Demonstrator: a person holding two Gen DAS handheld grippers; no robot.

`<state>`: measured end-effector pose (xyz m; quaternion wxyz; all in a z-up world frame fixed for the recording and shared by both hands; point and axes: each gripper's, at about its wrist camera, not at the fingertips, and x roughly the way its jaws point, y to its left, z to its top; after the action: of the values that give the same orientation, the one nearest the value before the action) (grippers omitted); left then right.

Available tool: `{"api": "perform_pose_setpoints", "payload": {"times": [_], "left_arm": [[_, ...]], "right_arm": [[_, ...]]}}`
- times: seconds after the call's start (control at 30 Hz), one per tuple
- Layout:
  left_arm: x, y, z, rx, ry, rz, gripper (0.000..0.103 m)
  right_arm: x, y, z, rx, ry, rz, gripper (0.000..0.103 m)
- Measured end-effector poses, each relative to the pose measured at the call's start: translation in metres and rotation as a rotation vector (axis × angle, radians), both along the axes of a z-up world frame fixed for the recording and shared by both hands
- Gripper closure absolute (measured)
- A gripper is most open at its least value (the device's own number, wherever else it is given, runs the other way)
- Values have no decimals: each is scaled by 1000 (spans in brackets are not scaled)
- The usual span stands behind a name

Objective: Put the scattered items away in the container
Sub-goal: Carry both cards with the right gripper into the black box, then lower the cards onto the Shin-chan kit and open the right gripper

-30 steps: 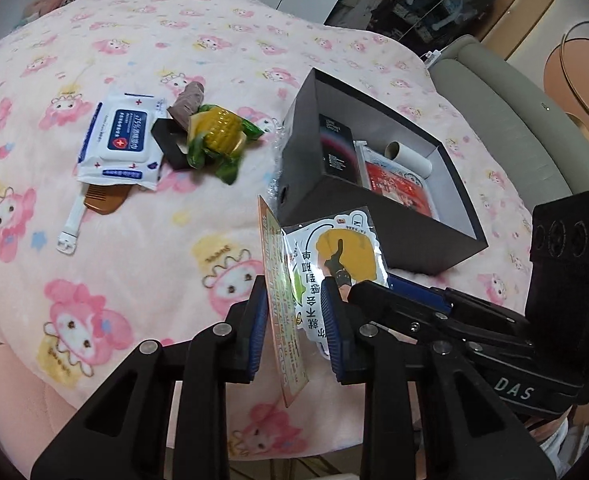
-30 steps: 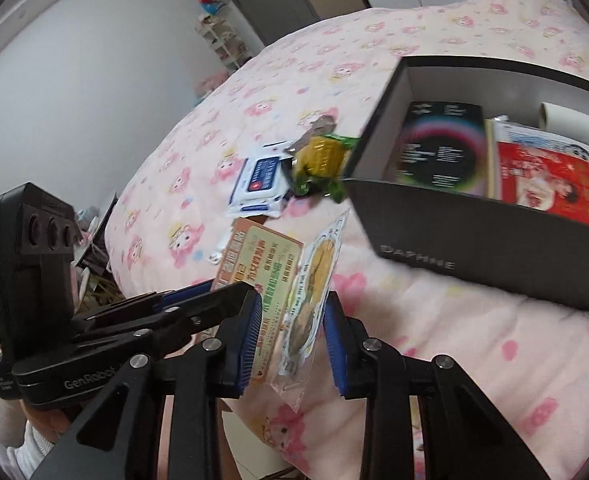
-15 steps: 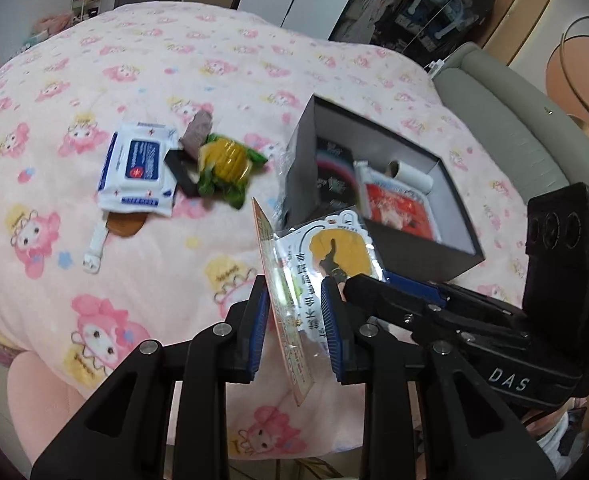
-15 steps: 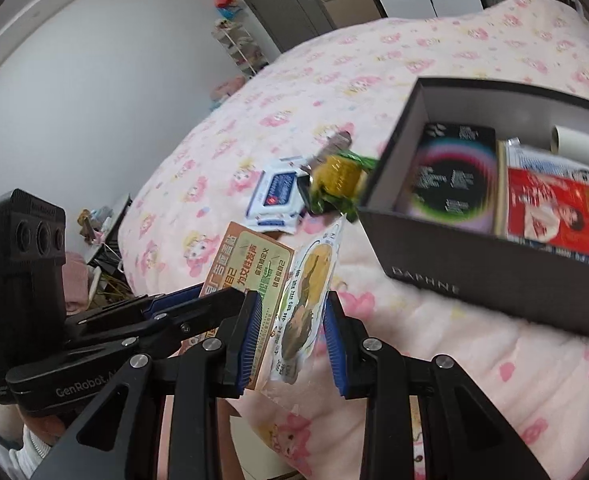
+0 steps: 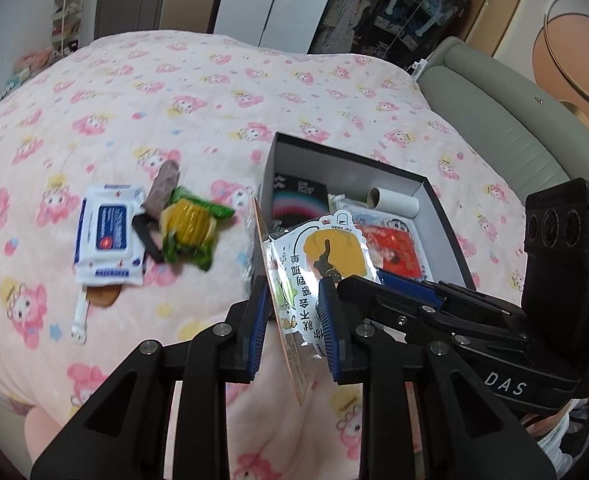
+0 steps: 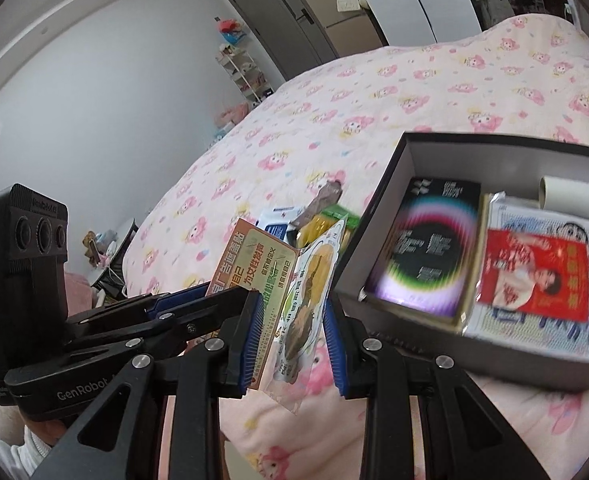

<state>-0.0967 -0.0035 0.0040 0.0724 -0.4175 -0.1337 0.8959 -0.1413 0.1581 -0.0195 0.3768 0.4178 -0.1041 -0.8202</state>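
Both grippers hold flat packets together above the bed's near edge. My left gripper [image 5: 294, 320] is shut on an orange card packet [image 5: 282, 312] with a white-and-yellow sachet [image 5: 326, 256] against it. My right gripper [image 6: 292, 324] is shut on the same sachet [image 6: 310, 292], with the orange card [image 6: 254, 264] beside it. The dark open box [image 5: 438, 216] lies just beyond, to the right; it also shows in the right wrist view [image 6: 398, 184]. It holds a black booklet [image 6: 426, 244], a red packet [image 6: 534, 280] and a paper roll [image 6: 570, 196].
On the pink bedspread [image 5: 214, 100] left of the box lie a wet-wipes pack [image 5: 108, 240], a green-yellow snack pack [image 5: 192, 228], a brown pouch [image 5: 162, 188], a black item [image 5: 146, 236] and a brown comb with a white strap [image 5: 94, 300]. A grey headboard [image 5: 494, 120] stands at the right.
Both grippers have risen and pulled back with the packets; the box and scattered items look farther away. The right gripper's view has swung toward the box.
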Motion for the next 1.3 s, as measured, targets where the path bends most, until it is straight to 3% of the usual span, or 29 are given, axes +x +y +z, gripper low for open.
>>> {"api": "perform_pose_setpoints", "payload": {"times": [0.27, 0.47, 0.7, 0.9, 1.03, 1.23, 1.3], "left_arm": [[-57, 38, -3, 18, -17, -89, 80], [-107, 82, -29, 59, -67, -171, 80], [-148, 124, -68, 25, -165, -215, 80], [-163, 123, -84, -31, -257, -170, 74], [-161, 112, -81, -76, -256, -108, 74], [-151, 117, -85, -47, -348, -193, 74], [-146, 122, -85, -70, -364, -231, 74]], "right_arm": [[-35, 39, 2, -15, 16, -47, 76], [-62, 88, -21, -2, -29, -156, 76], [-93, 131, -53, 66, -97, -277, 76], [-101, 138, -65, 196, -118, -350, 76], [-99, 139, -60, 241, -97, -380, 75], [-97, 133, -60, 314, -80, -380, 72], [-96, 133, -60, 324, -83, -382, 72]]}}
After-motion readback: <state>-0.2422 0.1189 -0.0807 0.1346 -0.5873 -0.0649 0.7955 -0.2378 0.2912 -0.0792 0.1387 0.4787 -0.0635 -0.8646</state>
